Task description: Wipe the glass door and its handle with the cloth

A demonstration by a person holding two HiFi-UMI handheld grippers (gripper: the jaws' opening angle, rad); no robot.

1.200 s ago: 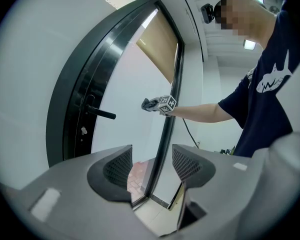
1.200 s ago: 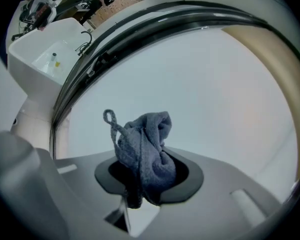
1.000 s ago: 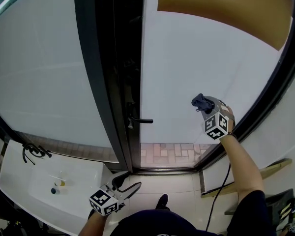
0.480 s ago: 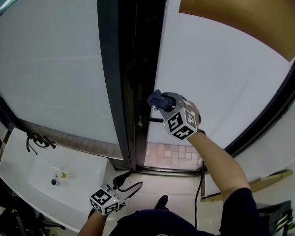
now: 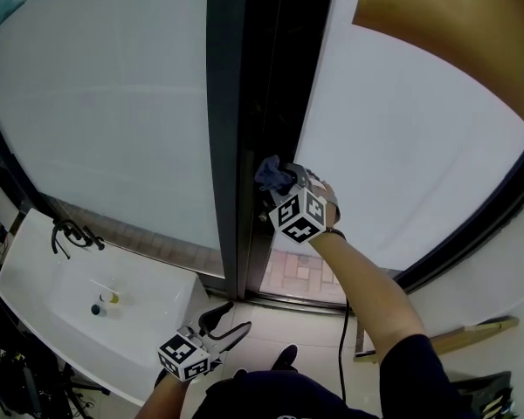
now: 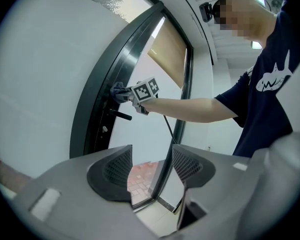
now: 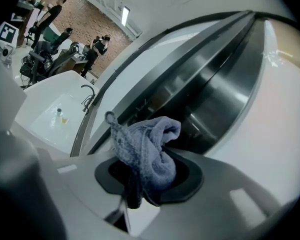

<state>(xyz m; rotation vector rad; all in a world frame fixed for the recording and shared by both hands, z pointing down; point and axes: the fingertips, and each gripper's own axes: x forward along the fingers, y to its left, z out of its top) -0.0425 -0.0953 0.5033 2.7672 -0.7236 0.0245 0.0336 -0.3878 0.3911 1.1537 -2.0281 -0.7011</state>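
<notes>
Basin (image 5: 35,304) with 1 faucet (image 5: 70,234) sits left of the glass door (image 5: 402,147), beside its dark frame (image 5: 244,103); pale floor tiles lie below. Of the 2 grippers, the right gripper (image 5: 284,182) has its jaws clamped on the bunched blue cloth (image 7: 147,149) at the frame, just above the handle (image 6: 121,116). The left gripper (image 6: 151,169) hangs low, jaws wide apart.

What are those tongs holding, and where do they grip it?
The right tongs pinch the bunched cloth by its lower folds; the left tongs hold nothing.
</notes>
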